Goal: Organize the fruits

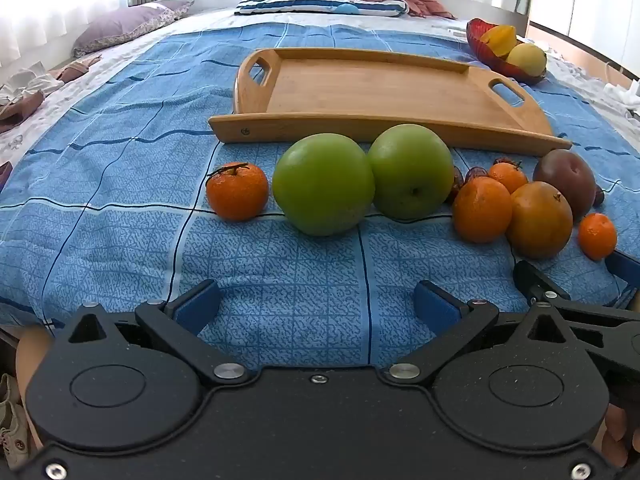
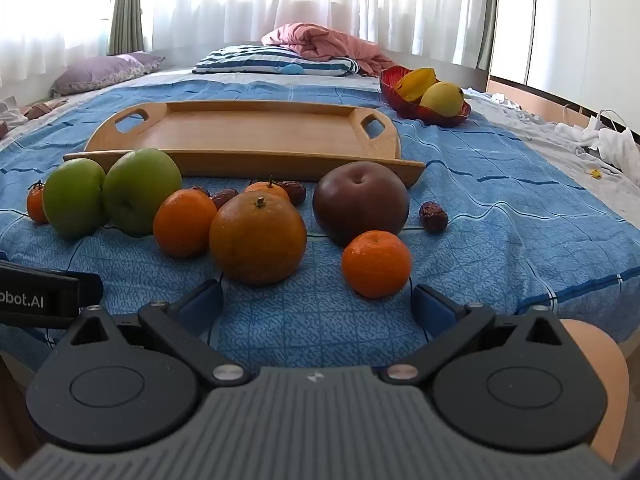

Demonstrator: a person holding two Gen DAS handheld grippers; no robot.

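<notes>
Fruit lies in a row on a blue bedspread in front of a wooden tray (image 1: pixel 380 124) (image 2: pixel 248 164). Two green apples (image 1: pixel 324 184) (image 2: pixel 140 188) lie side by side, with a small mandarin (image 1: pixel 238 191) to their left. Right of them are a large orange (image 2: pixel 258 238), several mandarins (image 2: pixel 376 263), a dark brown fruit (image 2: pixel 360 202) and red dates (image 2: pixel 433 216). My left gripper (image 1: pixel 318 308) stands open short of the apples, nothing between its fingers. My right gripper (image 2: pixel 318 306) is open just short of the large orange and a mandarin.
A red bowl (image 2: pixel 424 114) (image 1: pixel 500 64) with yellow fruit sits behind the tray on the right. Pillows (image 2: pixel 276 62) and a pink blanket (image 2: pixel 324 42) lie at the far end. Clothes and cables (image 2: pixel 600 136) clutter the right edge of the bed.
</notes>
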